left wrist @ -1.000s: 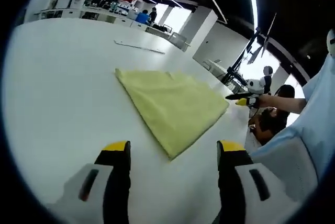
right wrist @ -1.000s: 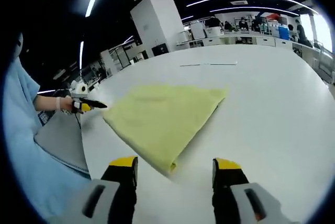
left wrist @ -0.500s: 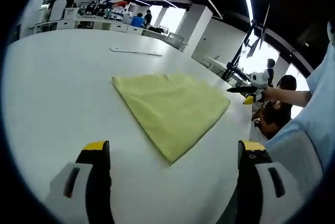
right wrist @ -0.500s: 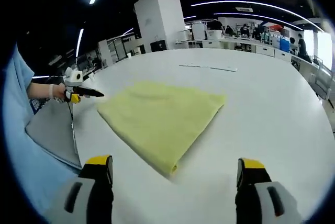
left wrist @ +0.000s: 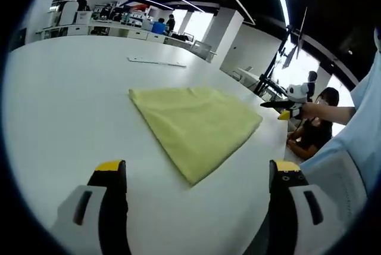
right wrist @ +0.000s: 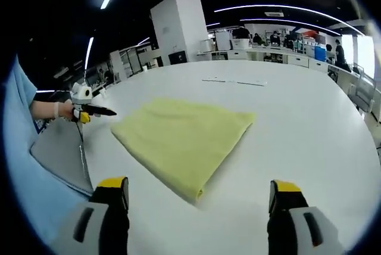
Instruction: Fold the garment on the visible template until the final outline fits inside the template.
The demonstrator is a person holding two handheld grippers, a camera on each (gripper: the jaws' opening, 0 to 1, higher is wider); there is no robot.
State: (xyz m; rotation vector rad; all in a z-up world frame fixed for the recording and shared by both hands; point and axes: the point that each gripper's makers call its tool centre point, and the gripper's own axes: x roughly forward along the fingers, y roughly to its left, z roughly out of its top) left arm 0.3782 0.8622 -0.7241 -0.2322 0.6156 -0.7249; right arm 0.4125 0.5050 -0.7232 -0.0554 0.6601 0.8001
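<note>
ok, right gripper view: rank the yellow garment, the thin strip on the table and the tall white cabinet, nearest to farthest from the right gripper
1. yellow garment, flat on the white table, just ahead of the open right gripper.
2. thin strip, on the table beyond the garment, toward the far edge.
3. tall white cabinet, background, off the table.

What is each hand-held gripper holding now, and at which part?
Nothing is held. The left hand-held gripper and the right hand-held gripper both stand open above the white table, clear of the folded yellow garment.
</note>
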